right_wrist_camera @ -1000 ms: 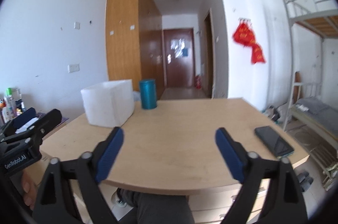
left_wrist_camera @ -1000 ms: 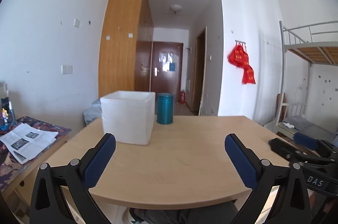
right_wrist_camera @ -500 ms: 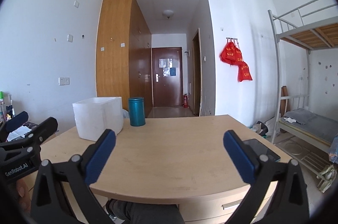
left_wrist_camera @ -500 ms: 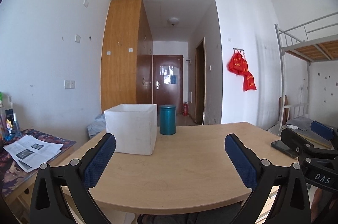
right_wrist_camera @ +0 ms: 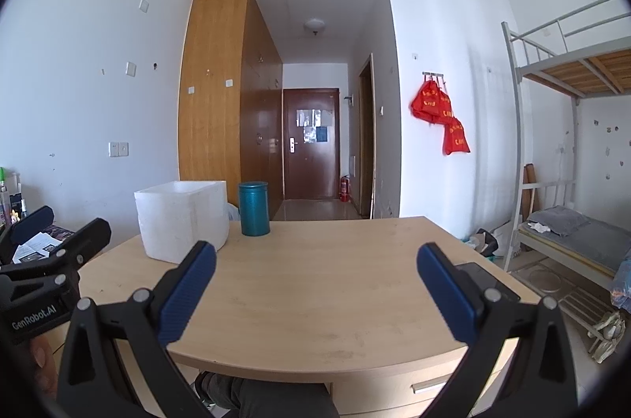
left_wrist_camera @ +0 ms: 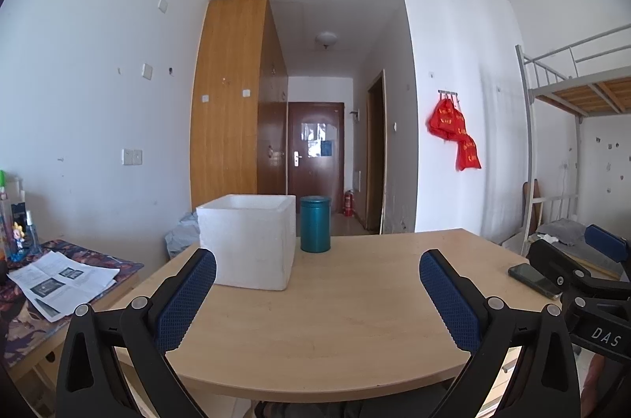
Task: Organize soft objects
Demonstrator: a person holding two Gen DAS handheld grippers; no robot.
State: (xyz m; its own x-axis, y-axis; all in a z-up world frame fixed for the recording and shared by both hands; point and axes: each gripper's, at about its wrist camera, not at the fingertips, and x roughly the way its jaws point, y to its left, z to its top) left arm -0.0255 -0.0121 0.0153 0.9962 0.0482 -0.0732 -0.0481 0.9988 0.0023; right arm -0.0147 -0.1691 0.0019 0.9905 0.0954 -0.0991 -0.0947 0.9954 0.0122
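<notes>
Both claws, left claw [left_wrist_camera: 317,282] and right claw [right_wrist_camera: 316,274], gape empty; risk: right one sweeping the phone [right_wrist_camera: 487,280] at 3 o'clock off the counter [right_wrist_camera: 315,284].

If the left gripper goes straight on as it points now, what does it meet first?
Probably nothing on the table. The left gripper, fingers open and empty, aims over bare wooden table, between the white foam box and the black phone. The teal canister stands just left of that line; depth is unclear.

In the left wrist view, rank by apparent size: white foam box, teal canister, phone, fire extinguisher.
1. white foam box
2. teal canister
3. phone, part hidden behind the right gripper
4. fire extinguisher, far down the hallway, so distance shrinks it
</notes>
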